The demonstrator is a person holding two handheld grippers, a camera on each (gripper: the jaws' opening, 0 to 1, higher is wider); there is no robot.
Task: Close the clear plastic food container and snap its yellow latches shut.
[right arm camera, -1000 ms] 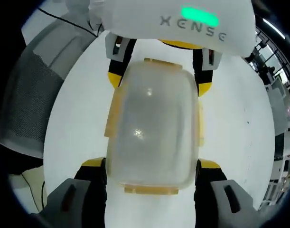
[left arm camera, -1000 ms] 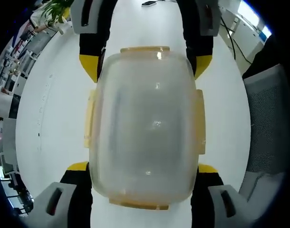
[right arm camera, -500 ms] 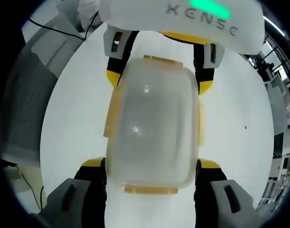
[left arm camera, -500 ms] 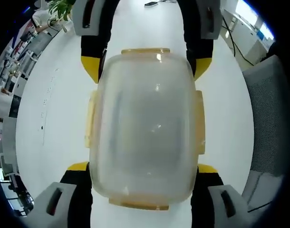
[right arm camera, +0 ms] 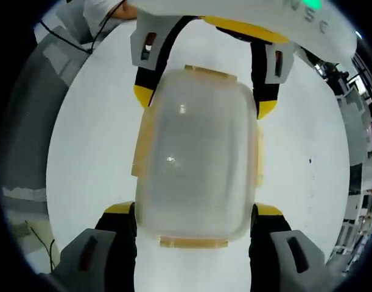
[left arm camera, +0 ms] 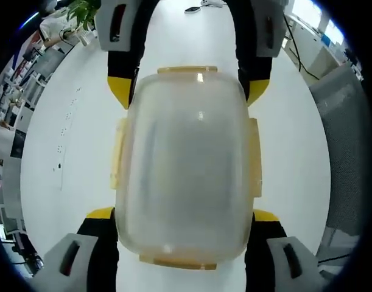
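A clear plastic food container with pale yellow latches on its four sides is held over a white table, lid on. My left gripper is shut on its near end, jaws pressed against both sides. My right gripper grips the far end the same way. From the right gripper view the container sits between my right gripper below and my left gripper above. The latches lie flat along the sides; whether they are snapped I cannot tell.
A grey mesh chair stands beside the table, also seen as a chair in the right gripper view. A green plant and a small dark object sit at the table's far end. Office desks lie beyond.
Both grippers keep their hold on the container. The views have shifted slightly, so the table and chair slide in the background; the left gripper's body sits higher in the right gripper view.
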